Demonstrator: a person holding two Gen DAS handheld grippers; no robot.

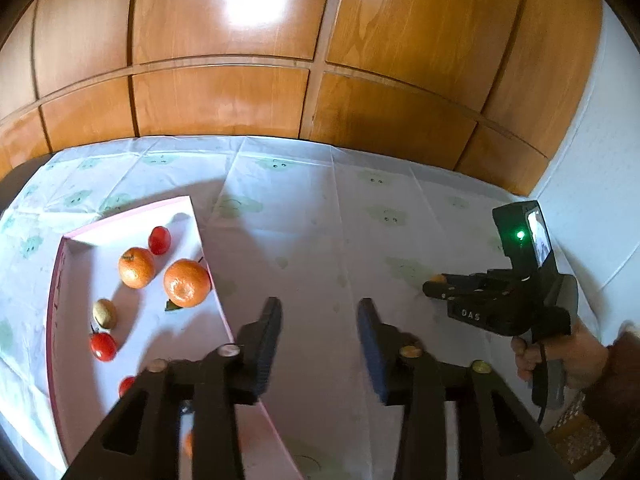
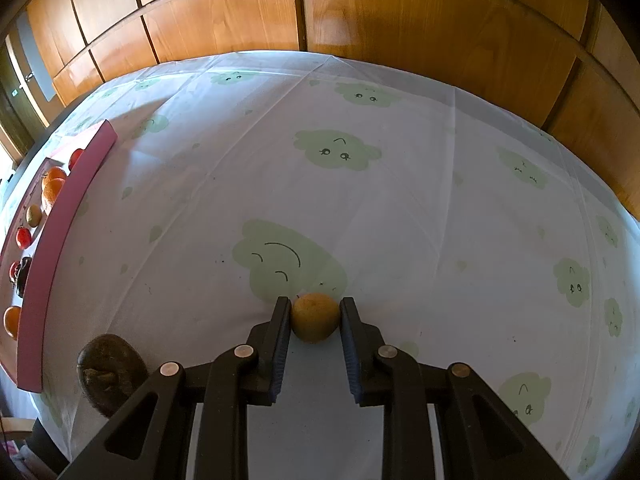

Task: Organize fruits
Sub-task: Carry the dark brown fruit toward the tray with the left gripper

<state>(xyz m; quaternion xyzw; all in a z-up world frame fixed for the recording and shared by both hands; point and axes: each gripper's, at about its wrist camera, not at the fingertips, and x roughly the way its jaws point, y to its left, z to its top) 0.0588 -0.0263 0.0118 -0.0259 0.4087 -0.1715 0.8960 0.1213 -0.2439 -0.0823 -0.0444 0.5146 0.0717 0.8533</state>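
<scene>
Yellow fruit [image 2: 314, 317] clamped between right fingers [image 2: 280, 320] on tablecloth [image 2: 400, 200], left fingers [image 1: 268, 328] narrowly apart, empty.

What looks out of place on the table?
A dark brown wrinkled lump sits on the tablecloth just outside the pink tray, unlike the fresh fruit inside. The right gripper holds a small yellow-brown fruit.

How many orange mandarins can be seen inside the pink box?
3. Two mandarins lie side by side near the far end of the pink box: one, another. A third lies at the near end. More may be hidden.
</scene>
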